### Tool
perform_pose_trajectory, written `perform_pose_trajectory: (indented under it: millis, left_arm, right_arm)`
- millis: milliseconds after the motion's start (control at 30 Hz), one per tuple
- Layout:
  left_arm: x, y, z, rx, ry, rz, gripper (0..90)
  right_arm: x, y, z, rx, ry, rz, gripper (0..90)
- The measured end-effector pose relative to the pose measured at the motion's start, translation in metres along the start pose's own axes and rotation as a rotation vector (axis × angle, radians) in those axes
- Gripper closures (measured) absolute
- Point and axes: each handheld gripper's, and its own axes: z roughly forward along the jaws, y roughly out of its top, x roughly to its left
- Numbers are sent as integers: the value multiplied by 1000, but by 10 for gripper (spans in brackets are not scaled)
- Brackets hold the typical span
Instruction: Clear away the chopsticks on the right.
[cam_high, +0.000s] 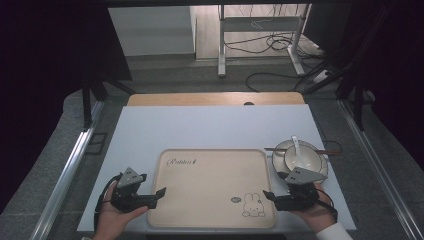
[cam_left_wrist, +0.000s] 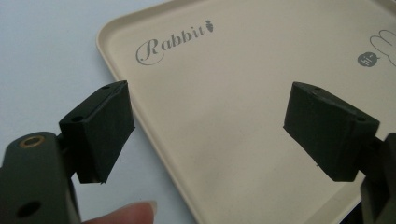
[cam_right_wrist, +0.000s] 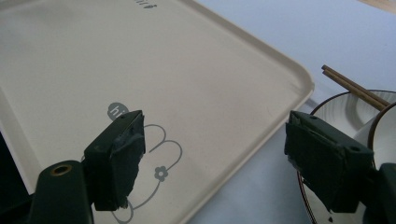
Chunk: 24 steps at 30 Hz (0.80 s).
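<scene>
In the left gripper view the tray (cam_left_wrist: 243, 102) runs off the top, right and bottom edges, and its rabbit drawing (cam_left_wrist: 385, 44) is cut to a sliver. In the right gripper view the plate (cam_right_wrist: 336, 109) and bowl (cam_right_wrist: 385, 135) are cropped at the right edge, the chopsticks (cam_right_wrist: 352, 86) partly hidden behind the bowl. In the high view the tray's lettering (cam_high: 181, 161) is too small to read.

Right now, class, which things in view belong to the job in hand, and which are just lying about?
In the job:
tray
plate
bowl
spoon
chopsticks
left gripper, open beside the tray
right gripper, open by the plate

Lying about:
cables on the floor
metal stand beyond the table
</scene>
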Motion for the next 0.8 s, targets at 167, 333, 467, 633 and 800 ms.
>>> perform_pose_trajectory:
  millis: [167, 333, 467, 633, 800]
  left_arm:
    - [1, 0, 0, 4, 10, -2, 163]
    - [2, -1, 1, 14, 21, -1, 163]
    - [3, -1, -1, 15, 26, 4, 160]
    - [5, -1, -1, 15, 27, 7, 160]
    - [5, 1, 0, 11, 12, 2, 160]
  right_arm:
    - [0, -1, 1, 15, -3, -3, 208]
    - [0, -1, 0, 16, -4, 4, 208]
    - [0, 1, 1, 25, -2, 8, 216]
    - [1, 2, -1, 34, -9, 4, 242]
    - [-4, 4, -7, 49, -15, 28, 244]
